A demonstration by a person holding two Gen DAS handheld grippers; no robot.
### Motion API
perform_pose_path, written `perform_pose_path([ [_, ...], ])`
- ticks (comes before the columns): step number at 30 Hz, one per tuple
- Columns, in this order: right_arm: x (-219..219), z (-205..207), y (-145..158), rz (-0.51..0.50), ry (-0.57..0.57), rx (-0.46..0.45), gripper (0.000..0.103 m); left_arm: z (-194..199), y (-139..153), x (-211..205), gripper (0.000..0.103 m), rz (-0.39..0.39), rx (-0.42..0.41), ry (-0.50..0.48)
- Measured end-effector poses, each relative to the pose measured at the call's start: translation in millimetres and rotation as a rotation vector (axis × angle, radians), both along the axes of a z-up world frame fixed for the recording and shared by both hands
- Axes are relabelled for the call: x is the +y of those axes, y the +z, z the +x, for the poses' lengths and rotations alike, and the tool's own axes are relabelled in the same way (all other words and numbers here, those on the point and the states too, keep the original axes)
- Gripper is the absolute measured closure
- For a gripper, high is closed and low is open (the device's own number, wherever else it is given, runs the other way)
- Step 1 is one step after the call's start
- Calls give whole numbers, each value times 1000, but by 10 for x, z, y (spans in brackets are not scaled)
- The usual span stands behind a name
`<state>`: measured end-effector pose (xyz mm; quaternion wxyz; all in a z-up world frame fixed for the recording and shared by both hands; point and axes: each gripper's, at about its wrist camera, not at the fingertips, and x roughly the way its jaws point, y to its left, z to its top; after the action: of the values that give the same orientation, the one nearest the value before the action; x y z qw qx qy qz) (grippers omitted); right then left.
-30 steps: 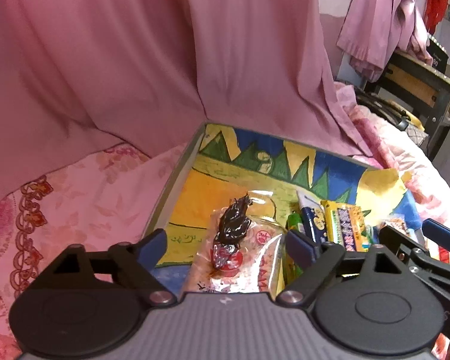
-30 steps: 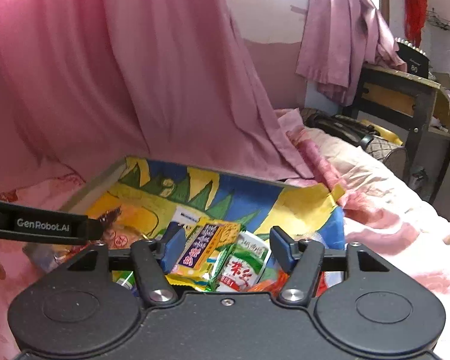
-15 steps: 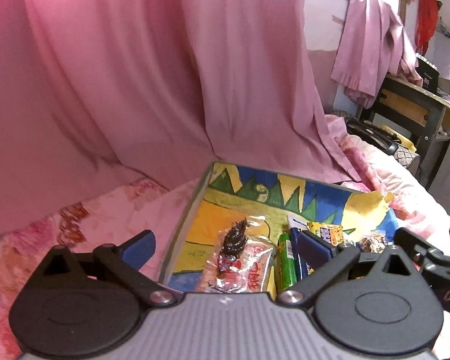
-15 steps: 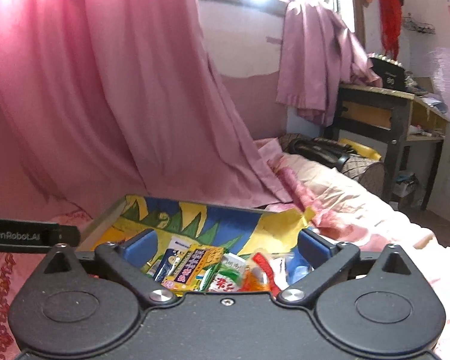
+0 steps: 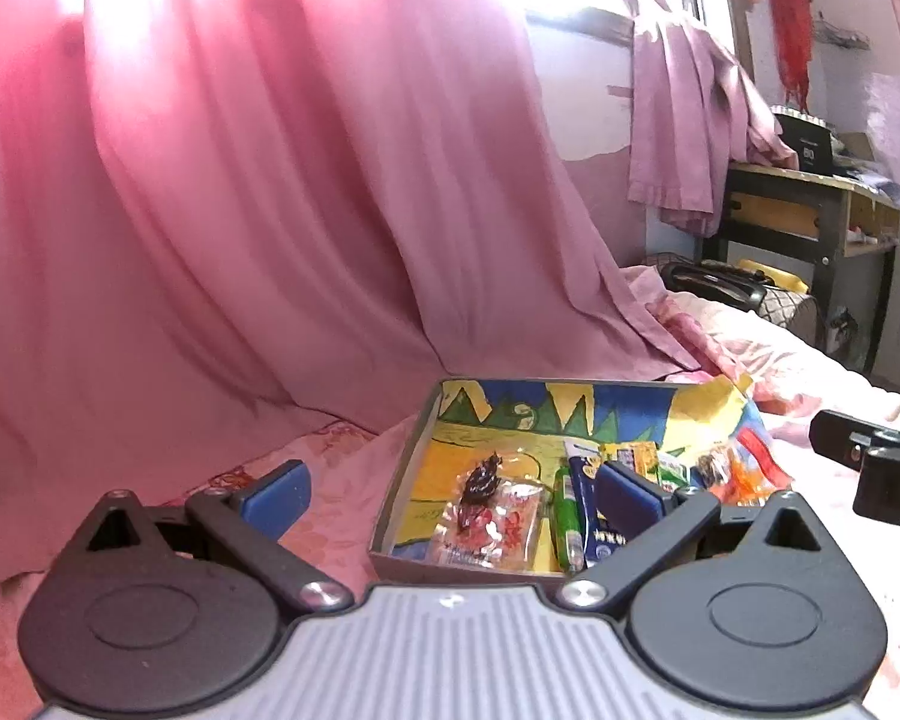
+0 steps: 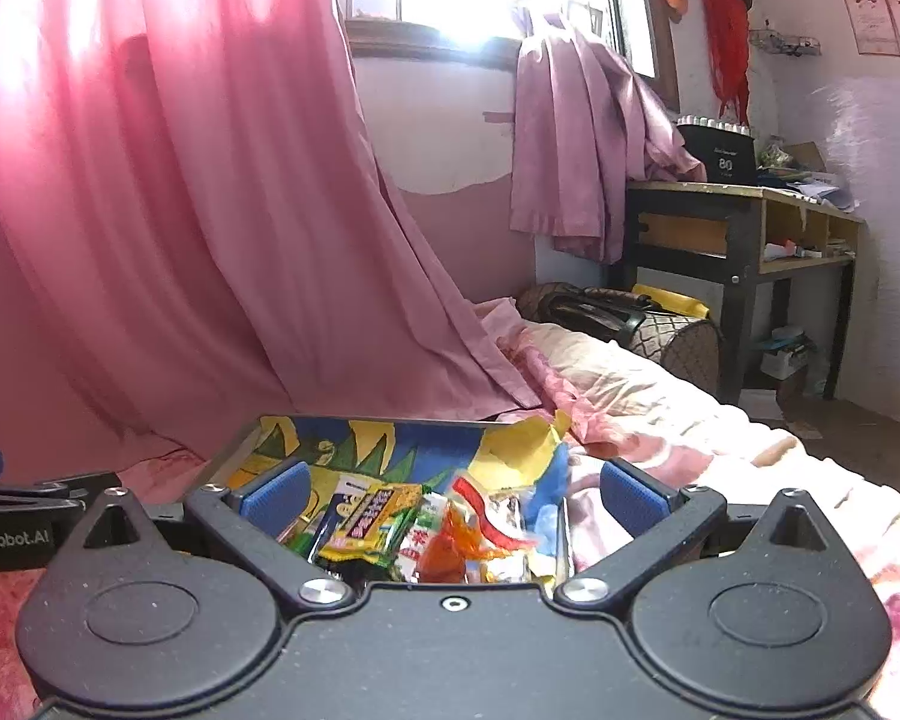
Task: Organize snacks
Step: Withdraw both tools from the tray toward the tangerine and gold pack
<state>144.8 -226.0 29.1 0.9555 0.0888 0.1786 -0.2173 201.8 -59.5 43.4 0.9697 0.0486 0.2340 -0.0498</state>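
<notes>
A shallow box (image 5: pixel 402 486) with a colourful painted lining sits on the bed and holds several snack packets. A clear packet with a dark snack (image 5: pixel 489 507) lies at its left, with a green tube (image 5: pixel 565 507) and a blue packet beside it. A yellow packet (image 6: pixel 375 510) and an orange wrapper (image 6: pixel 450 546) lie at the right. My left gripper (image 5: pixel 450 495) is open and empty, back from the box's near edge. My right gripper (image 6: pixel 450 495) is open and empty, above the box's right part.
A pink curtain (image 5: pixel 240 180) hangs behind the box. The floral bedspread (image 6: pixel 690 438) spreads to the right. A dark bag (image 6: pixel 618 312) lies at the bed's far end, beside a wooden desk (image 6: pixel 744 222).
Both grippers have pulled back and up from the box, so it looks smaller. The right gripper's jaws have opened wider. The snacks have not moved.
</notes>
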Motion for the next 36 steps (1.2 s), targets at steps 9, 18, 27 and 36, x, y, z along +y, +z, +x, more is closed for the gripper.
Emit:
perform_pose_path([
  [9, 178, -481, -6, -2, -3, 25, 1, -441, -88, 0, 0, 22, 58, -5],
  [18, 325, -831, -78, 10, -4, 95, 1, -827, -457, 53, 0, 25, 313, -7],
  [27, 489, -1090, -202, -1, 2, 189, 1, -997, -627, 168, 0, -63, 482, -25],
  [36, 596, -1123, -261, 25, 26, 250, 1, -1096, -716, 250, 0, -61, 535, 0],
])
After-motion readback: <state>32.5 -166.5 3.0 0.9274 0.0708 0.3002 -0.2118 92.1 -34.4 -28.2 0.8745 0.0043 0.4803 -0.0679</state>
